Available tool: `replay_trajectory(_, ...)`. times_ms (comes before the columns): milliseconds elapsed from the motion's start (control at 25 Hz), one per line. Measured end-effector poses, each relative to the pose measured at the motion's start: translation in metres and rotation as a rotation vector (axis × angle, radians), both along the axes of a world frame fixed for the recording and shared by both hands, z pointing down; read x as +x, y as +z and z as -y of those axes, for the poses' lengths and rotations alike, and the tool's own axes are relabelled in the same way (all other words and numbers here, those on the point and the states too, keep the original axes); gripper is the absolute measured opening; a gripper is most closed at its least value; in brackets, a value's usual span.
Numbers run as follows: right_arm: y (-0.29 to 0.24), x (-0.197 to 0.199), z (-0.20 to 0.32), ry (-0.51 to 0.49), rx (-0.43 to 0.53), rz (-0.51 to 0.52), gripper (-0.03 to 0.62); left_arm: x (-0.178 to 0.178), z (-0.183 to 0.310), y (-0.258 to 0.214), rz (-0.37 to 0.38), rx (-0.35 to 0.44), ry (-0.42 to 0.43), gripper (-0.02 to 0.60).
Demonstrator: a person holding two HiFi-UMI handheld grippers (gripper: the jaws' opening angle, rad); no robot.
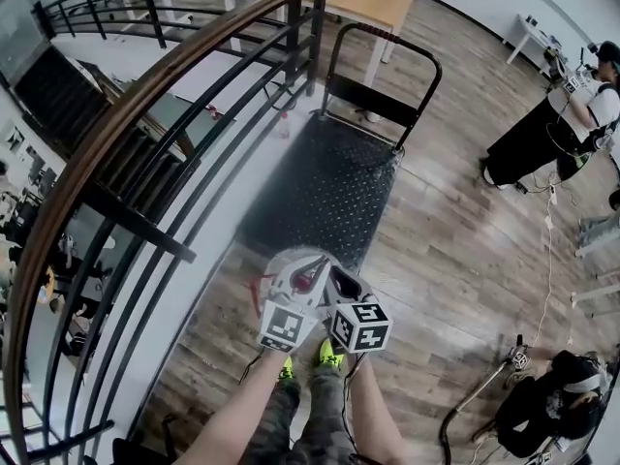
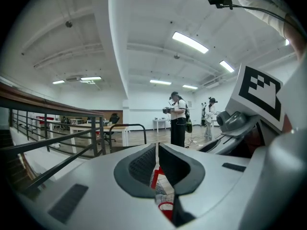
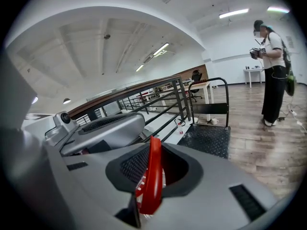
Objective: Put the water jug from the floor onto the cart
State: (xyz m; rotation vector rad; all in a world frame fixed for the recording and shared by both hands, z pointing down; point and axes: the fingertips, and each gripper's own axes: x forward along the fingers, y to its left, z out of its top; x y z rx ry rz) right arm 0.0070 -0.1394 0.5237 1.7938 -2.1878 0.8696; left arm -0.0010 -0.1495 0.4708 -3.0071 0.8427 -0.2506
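The water jug (image 1: 291, 263) is a clear bottle with a red handle (image 1: 308, 281), hanging above the wood floor just before the near end of the cart. Most of it is hidden under the grippers. My left gripper (image 1: 298, 279) and right gripper (image 1: 327, 281) sit side by side over it, both shut on the handle. In the right gripper view the red handle (image 3: 150, 176) stands upright between the pads of the right gripper (image 3: 156, 152). In the left gripper view a red strip of handle (image 2: 156, 175) shows in the narrow slit of the left gripper (image 2: 157, 152). The black cart (image 1: 325, 187) lies ahead with its deck bare.
A dark metal railing (image 1: 145, 124) with a wooden top rail runs along the left, with a small bottle (image 1: 284, 124) at its foot. The cart's push handle (image 1: 383, 51) stands at its far end. People stand at the right (image 1: 557, 124) and lower right (image 1: 552, 405). A cable (image 1: 547, 260) trails on the floor.
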Motion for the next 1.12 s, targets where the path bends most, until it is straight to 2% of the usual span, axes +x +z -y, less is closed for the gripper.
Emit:
replay_trajectory(480,0.012,0.031,0.06,-0.035,-0.003,0.034,0.069,0.029,0.061,0.014,0.009,-0.016,-0.04,0.009)
replay_trajectory(880,0.024,0.072,0.129,-0.093,-0.016,0.064,0.069,0.071,0.133,0.025,0.017,-0.039,-0.104,0.009)
replay_trajectory(1120,0.023,0.11,0.167,-0.112,-0.014,0.083,0.069,0.111,0.17,0.025,0.034,-0.039,-0.124,0.009)
